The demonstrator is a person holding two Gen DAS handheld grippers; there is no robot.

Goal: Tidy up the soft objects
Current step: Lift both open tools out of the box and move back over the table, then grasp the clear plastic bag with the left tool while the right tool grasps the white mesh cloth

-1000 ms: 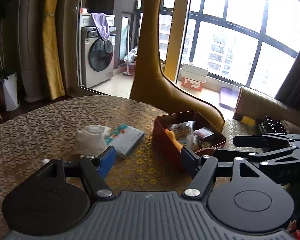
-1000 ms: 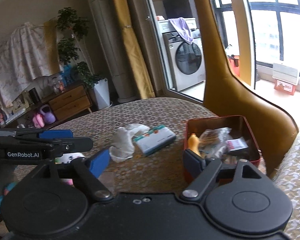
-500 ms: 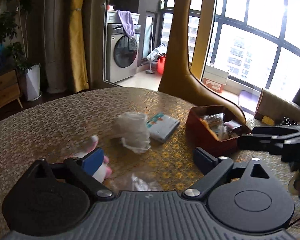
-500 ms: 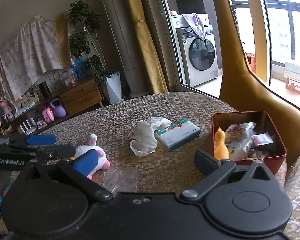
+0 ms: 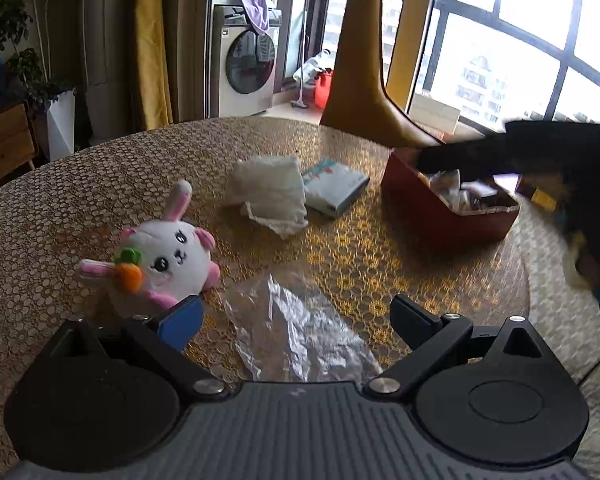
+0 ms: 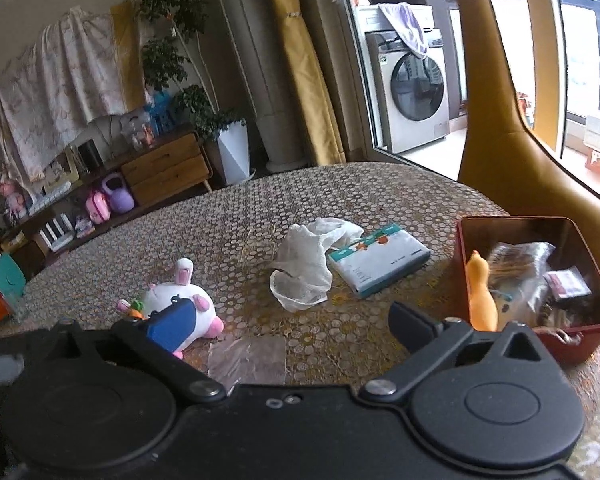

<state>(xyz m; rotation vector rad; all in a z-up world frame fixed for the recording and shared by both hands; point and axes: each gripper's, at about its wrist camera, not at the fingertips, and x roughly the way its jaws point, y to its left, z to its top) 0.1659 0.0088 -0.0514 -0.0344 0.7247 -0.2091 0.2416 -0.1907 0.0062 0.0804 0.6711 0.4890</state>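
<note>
Left tool (image 5: 298, 318), jaws spread and empty, above a clear plastic bag (image 5: 300, 328) lying flat on the bench (image 5: 60, 208); plush rabbit (image 5: 164, 256) just beyond its left finger. Right tool (image 6: 292, 324), likewise spread and empty; rabbit (image 6: 180, 304) behind its left finger, red box (image 6: 540, 280) at right, white cloth (image 6: 308, 264) and tissue pack (image 6: 380, 260) beyond.
</note>
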